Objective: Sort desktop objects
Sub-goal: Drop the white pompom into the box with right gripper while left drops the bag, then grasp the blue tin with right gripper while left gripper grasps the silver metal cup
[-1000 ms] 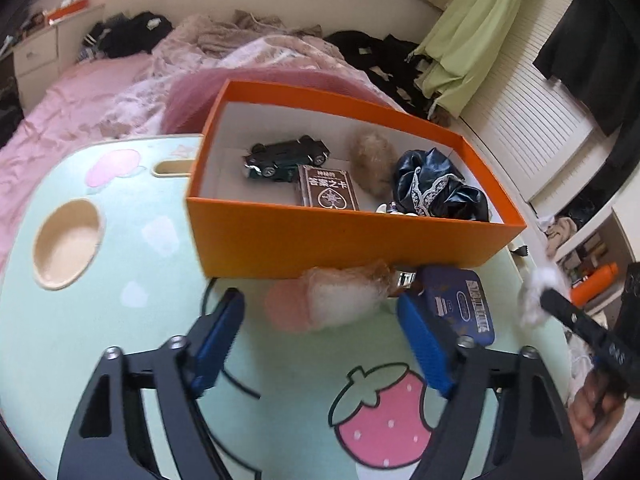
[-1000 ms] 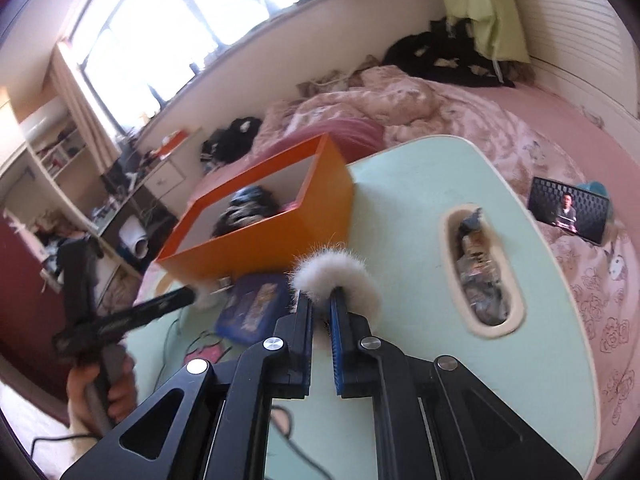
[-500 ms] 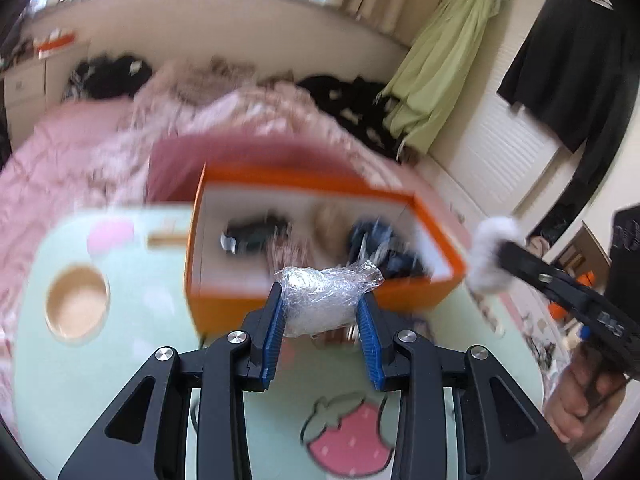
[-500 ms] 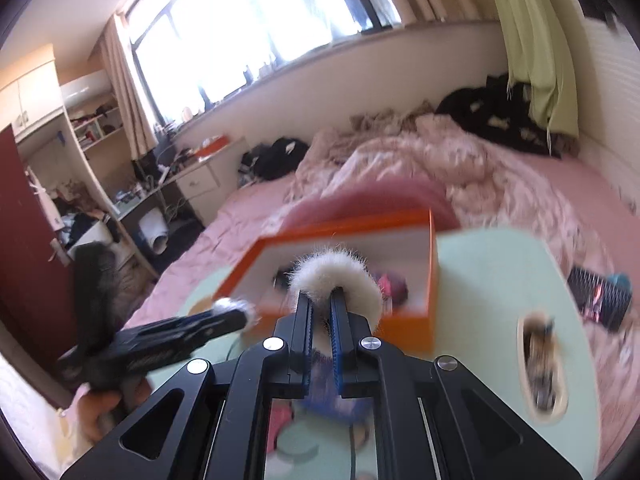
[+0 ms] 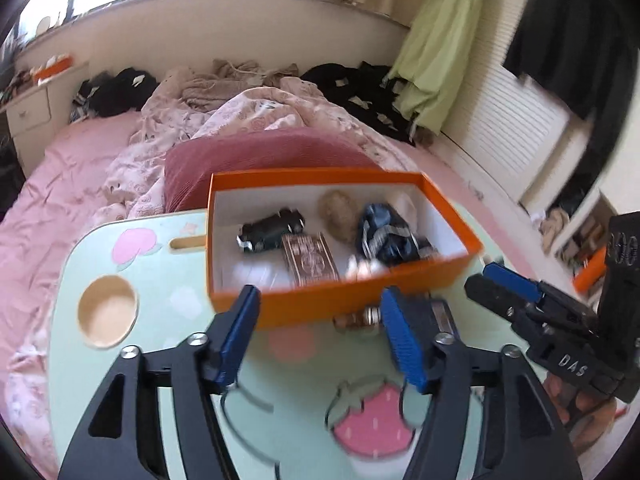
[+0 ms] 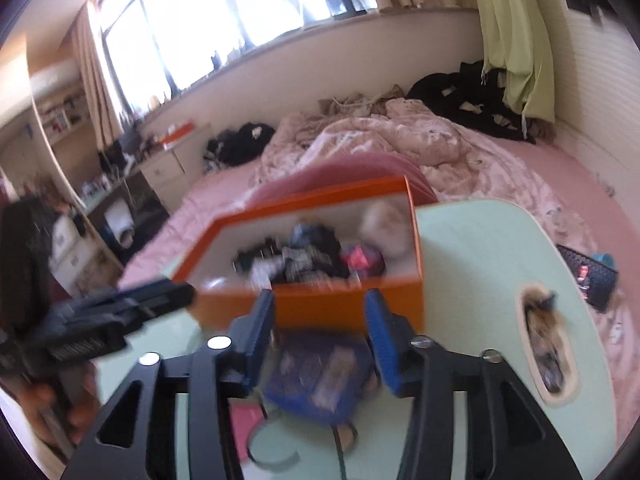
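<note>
The jaws of the left gripper [image 5: 320, 332] and the right gripper [image 6: 320, 332] are spread wide, nothing held. The toy car [image 5: 272, 230] and card deck [image 5: 310, 258] are contained in the orange box [image 5: 360, 300].

The box [image 5: 340, 304] sits at frame centre on the table [image 5: 68, 364], with the bed [image 5: 80, 176] behind it. In the box, a toy car [image 5: 270, 230] lies upper left of a card deck [image 5: 310, 260]. A tin [image 6: 316, 376] lies below the box.
</note>
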